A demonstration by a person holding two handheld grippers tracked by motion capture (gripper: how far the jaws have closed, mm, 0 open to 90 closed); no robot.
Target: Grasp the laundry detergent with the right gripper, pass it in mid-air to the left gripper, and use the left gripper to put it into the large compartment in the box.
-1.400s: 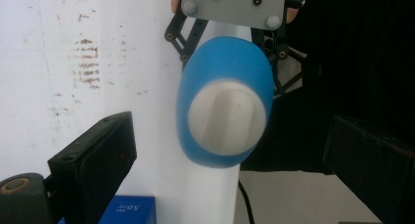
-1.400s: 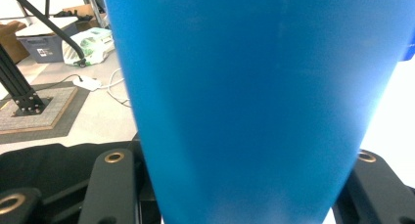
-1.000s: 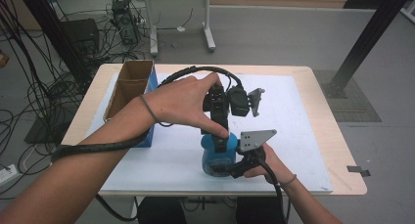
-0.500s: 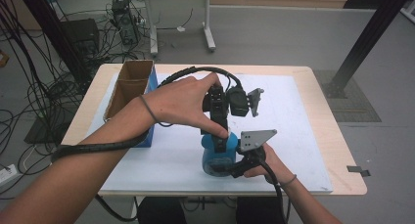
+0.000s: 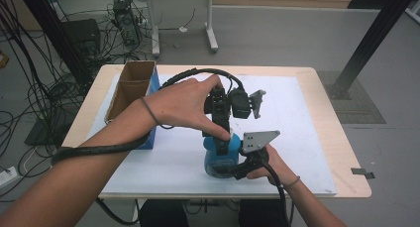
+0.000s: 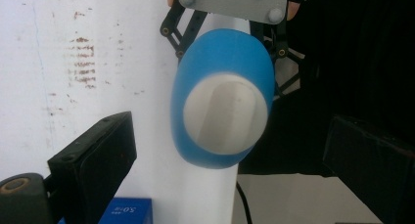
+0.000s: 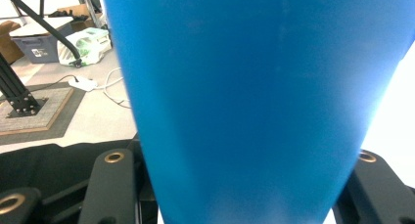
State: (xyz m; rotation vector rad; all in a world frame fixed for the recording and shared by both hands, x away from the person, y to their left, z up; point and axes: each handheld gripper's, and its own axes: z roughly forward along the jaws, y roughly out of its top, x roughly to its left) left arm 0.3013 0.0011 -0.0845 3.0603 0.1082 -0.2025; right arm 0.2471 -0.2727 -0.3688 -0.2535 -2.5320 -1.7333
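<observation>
I've got the right gripper (image 5: 233, 170) clamped on the blue bottle (image 5: 220, 157) at bottom center to steady it, so the wide-open left gripper (image 5: 223, 138) can grab its cap (image 6: 226, 114).

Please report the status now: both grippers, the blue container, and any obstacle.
Right gripper shut on blue container, holding it on the white mat. Left gripper open, jaws either side of its white cap, above. Nothing in the way; cardboard box stands apart.
</observation>
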